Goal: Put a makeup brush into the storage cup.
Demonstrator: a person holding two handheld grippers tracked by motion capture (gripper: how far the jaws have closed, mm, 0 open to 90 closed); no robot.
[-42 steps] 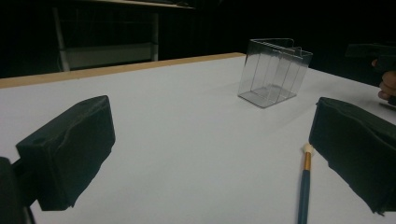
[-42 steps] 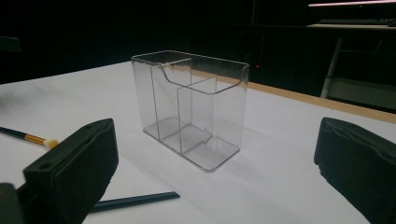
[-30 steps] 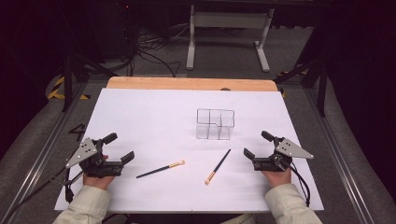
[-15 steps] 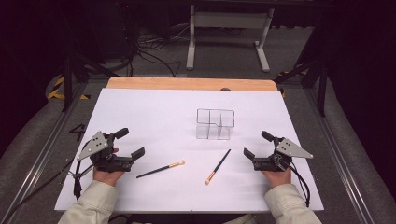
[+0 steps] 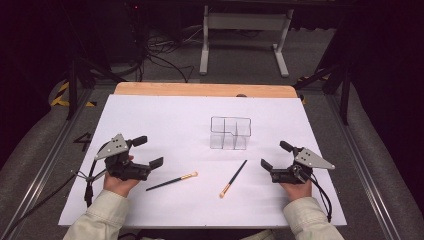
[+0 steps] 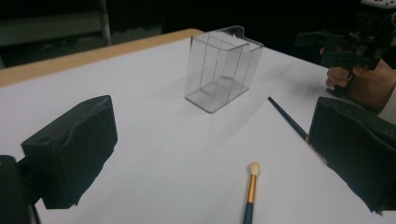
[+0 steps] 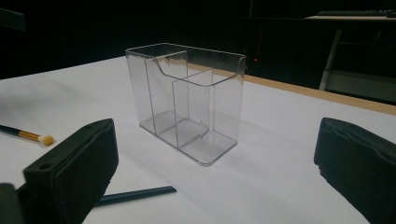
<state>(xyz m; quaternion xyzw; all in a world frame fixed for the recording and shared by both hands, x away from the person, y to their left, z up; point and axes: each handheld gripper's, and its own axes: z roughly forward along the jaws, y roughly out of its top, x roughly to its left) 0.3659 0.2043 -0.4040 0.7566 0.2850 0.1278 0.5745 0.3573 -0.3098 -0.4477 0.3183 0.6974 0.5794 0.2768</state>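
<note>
Left gripper (image 5: 149, 151) held just above the white sheet (image 5: 165, 120), jaws spread wide, nothing between them, nearest brush (image 5: 171, 181) lying flat just to its right with the pale tip pointing away. Right gripper (image 5: 273, 154) low at the other side of the sheet, jaws likewise wide apart and empty. Second brush (image 5: 233, 178) flat between the two grippers, pale tip toward the person, dark handle aimed at the clear box (image 5: 229, 133). Box upright mid-sheet, divided into compartments, touched by neither brush
</note>
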